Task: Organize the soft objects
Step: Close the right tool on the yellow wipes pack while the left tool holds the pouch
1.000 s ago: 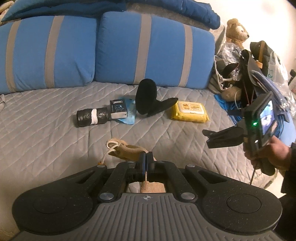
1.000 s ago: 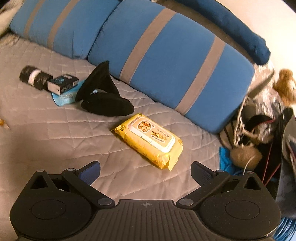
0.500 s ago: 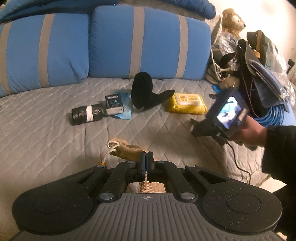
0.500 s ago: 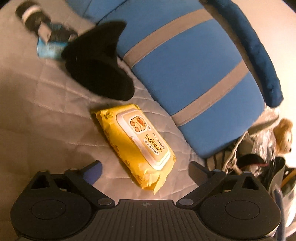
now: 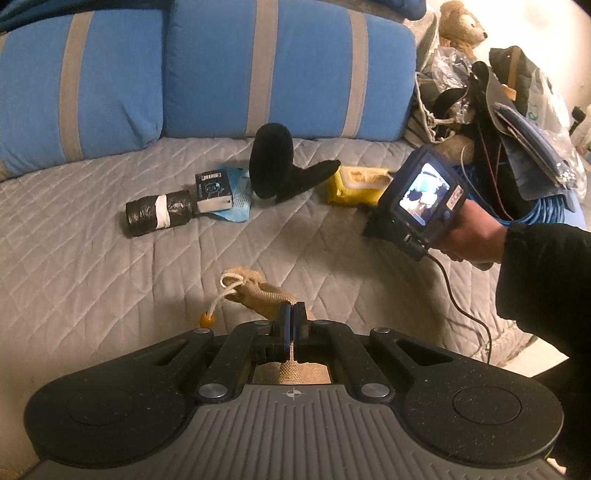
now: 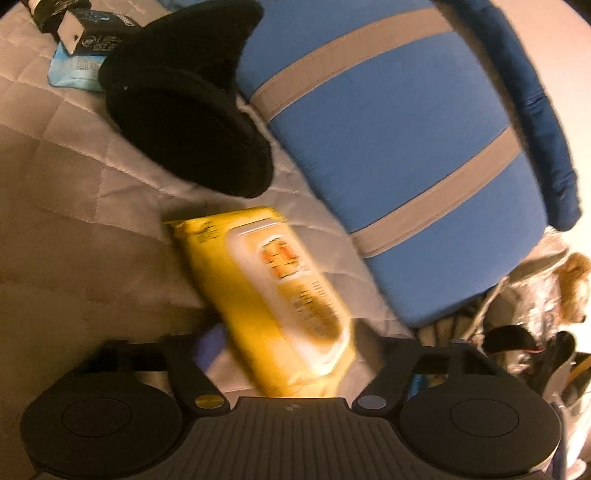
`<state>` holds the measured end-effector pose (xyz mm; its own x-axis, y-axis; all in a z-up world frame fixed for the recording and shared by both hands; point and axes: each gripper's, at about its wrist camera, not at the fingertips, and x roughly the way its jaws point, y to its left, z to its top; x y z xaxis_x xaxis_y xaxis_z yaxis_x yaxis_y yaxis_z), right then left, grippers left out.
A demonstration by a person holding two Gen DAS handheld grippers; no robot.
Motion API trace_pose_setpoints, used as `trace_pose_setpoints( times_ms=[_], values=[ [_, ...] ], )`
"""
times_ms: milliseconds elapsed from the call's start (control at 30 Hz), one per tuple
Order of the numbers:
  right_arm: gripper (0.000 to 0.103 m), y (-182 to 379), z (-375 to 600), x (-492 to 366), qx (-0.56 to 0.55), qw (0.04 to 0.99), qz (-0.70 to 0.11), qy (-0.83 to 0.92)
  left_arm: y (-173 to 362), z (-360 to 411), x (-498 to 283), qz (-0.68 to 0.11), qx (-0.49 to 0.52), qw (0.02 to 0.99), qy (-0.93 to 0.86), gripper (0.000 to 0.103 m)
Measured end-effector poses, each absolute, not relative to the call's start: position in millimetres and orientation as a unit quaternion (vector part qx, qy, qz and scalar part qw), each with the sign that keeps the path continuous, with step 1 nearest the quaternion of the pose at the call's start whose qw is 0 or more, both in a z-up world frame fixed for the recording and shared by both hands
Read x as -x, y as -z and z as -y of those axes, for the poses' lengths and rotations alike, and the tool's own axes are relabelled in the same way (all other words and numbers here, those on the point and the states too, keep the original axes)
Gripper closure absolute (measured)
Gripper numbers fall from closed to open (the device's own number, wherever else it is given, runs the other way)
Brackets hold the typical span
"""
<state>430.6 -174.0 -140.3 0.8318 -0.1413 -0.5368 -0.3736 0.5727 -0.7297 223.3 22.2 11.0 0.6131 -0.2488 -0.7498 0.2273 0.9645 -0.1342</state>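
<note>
My left gripper (image 5: pixel 293 314) is shut on a tan burlap drawstring pouch (image 5: pixel 264 293) and holds it just above the grey quilt. A yellow wipes pack (image 6: pixel 275 291) lies on the quilt and reaches in between the fingers of my right gripper (image 6: pixel 291 350), which is open around its near end. In the left wrist view the right gripper's body (image 5: pixel 419 201) hides part of the wipes pack (image 5: pixel 352 181). A black fleece hat (image 5: pixel 280 168) stands left of the pack; it also shows in the right wrist view (image 6: pixel 184 99).
A black roll with white tape (image 5: pixel 159 212), a small dark box (image 5: pixel 214 190) and a light blue packet (image 5: pixel 238 195) lie left of the hat. Blue striped pillows (image 5: pixel 277 70) line the back. A teddy bear (image 5: pixel 460 26), bags and cables (image 5: pixel 517 122) crowd the right side.
My right gripper has moved forward and down onto the wipes pack, whose near end now lies between its open fingers. The left gripper still holds the pouch and has hardly moved.
</note>
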Motion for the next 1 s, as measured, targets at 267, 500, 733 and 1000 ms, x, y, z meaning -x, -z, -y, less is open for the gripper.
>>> trace_pose_setpoints(
  times_ms=[267, 500, 733, 1000],
  values=[
    [0.068, 129.7, 168.3, -428.8, 0.442, 0.837, -0.320, -0.045, -6.6, -15.8, -225.4, -0.429, 0.002, 0.893, 0.138, 0.102],
    [0.069, 99.8, 161.1, -398.2, 0.369, 0.836, -0.402, -0.058, -6.5, -13.7, -226.2, -0.427, -0.001, 0.894, 0.134, 0.102],
    [0.068, 63.3, 180.1, -350.8, 0.248, 0.851, -0.456, -0.080, -6.5, -13.7, -223.1, -0.426, -0.003, 0.896, 0.130, 0.102],
    [0.037, 58.6, 195.9, -312.3, 0.158, 0.846, -0.461, -0.216, -9.4, -10.6, -222.1, -0.421, -0.003, 0.898, 0.129, 0.102]
  ],
)
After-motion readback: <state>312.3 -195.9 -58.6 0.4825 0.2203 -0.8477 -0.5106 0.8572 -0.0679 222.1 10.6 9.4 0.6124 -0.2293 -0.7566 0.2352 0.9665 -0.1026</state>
